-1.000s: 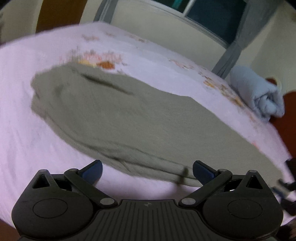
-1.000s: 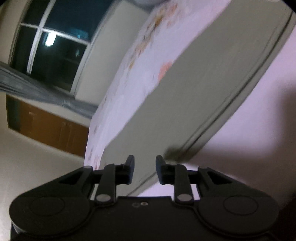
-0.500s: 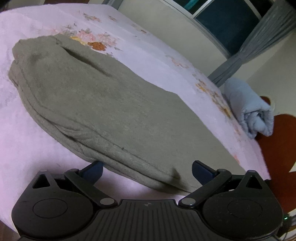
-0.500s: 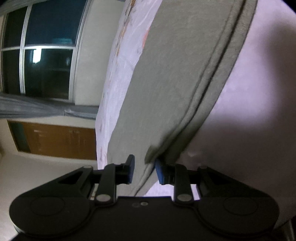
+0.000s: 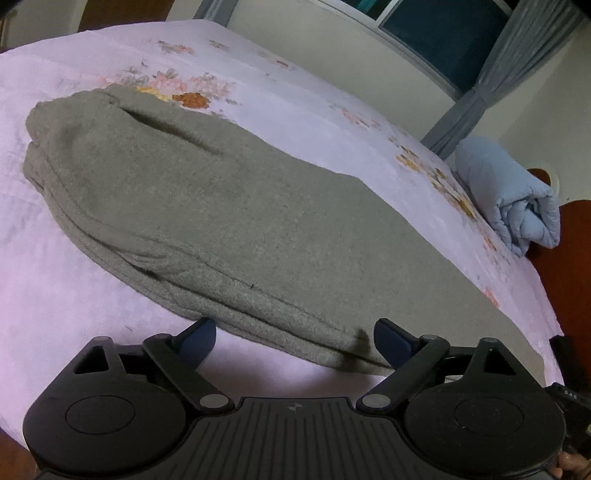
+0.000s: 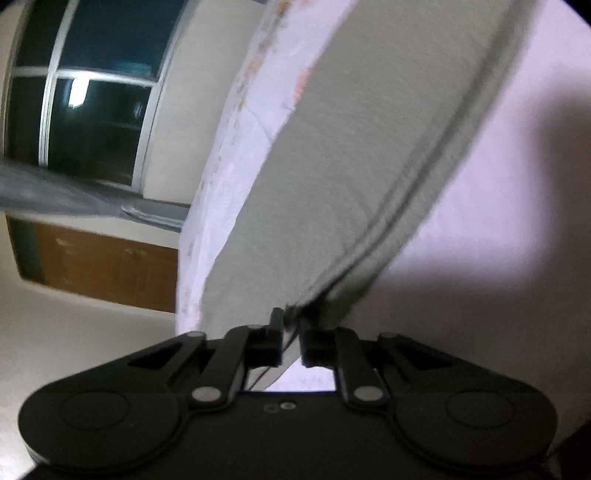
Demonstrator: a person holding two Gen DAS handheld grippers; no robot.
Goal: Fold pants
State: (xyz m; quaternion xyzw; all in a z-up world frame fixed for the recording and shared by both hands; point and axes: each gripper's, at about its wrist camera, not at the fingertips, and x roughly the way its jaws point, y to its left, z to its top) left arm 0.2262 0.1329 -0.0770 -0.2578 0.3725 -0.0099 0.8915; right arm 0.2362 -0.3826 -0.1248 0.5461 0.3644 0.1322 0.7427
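- The grey-green fleece pants lie lengthwise on a pale pink bedsheet with a flower print, doubled so that one leg lies on top of the other; two stacked edges run along the near side.
- The left gripper, black with blue-tipped fingers, hangs just before the near edge of the pants with its jaws spread wide. Nothing is between them; the cloth edge lies just ahead of the tips, closest to the right-hand finger.
- The right gripper, seen in its own view, has its jaws drawn close together on a corner of the pants, where the layered edge comes to a point. The cloth runs into the narrow gap between the black pads and is pinched there.
- A rolled light blue quilt sits at the far right end of the bed, apart from the pants.
- Behind the bed stand a dark window and a grey curtain tied back.
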